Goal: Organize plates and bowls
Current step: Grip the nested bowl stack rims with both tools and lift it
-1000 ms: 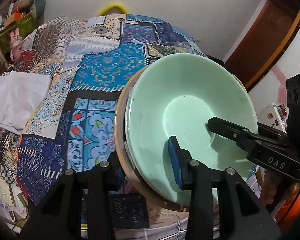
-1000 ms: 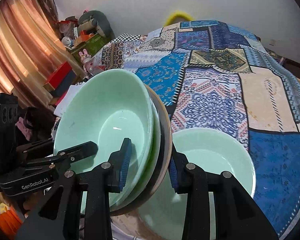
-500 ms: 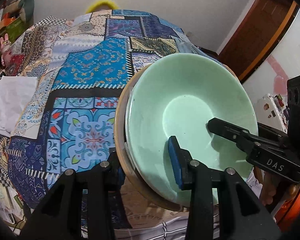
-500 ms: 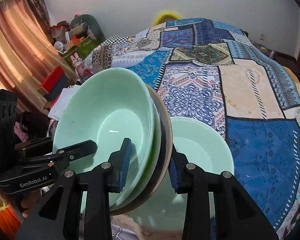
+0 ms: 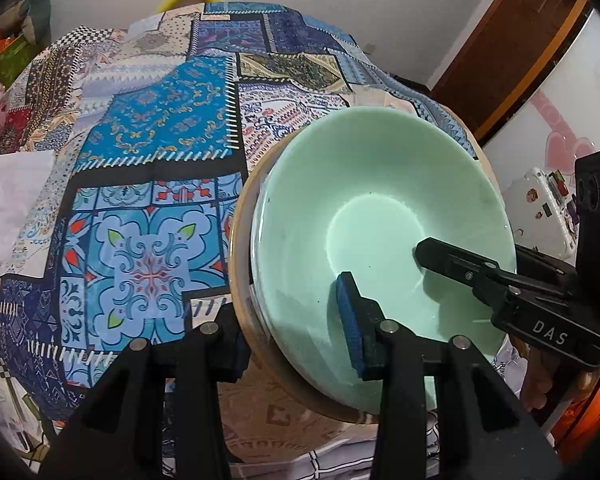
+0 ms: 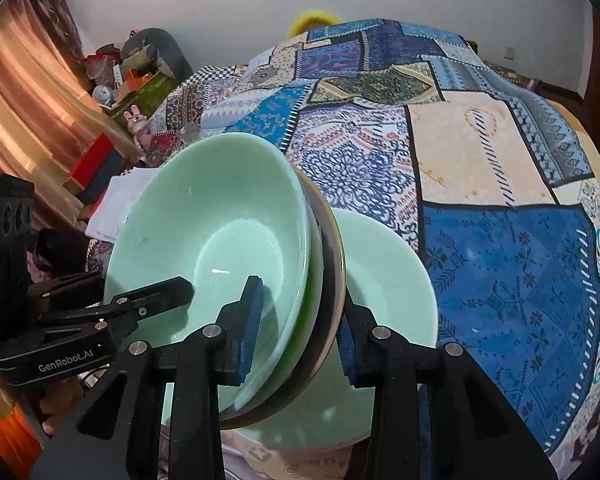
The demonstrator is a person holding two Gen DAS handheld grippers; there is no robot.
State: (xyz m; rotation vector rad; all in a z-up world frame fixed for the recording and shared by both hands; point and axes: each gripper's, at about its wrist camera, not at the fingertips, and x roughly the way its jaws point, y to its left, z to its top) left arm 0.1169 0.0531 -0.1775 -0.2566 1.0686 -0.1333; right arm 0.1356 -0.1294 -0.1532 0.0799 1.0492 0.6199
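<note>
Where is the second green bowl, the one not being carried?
In the right wrist view, the loose green bowl rests on the patchwork cloth, low and centre, just behind the carried stack and the right tool.

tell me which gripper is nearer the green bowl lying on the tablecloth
Right. The right gripper grips the stack directly over that bowl. The left gripper clamps the stack's opposite rim, with the stack between it and the bowl.

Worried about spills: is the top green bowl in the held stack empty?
Empty: the top green bowl shows a bare, clean inside in both wrist views, tilted between both grippers.
</note>
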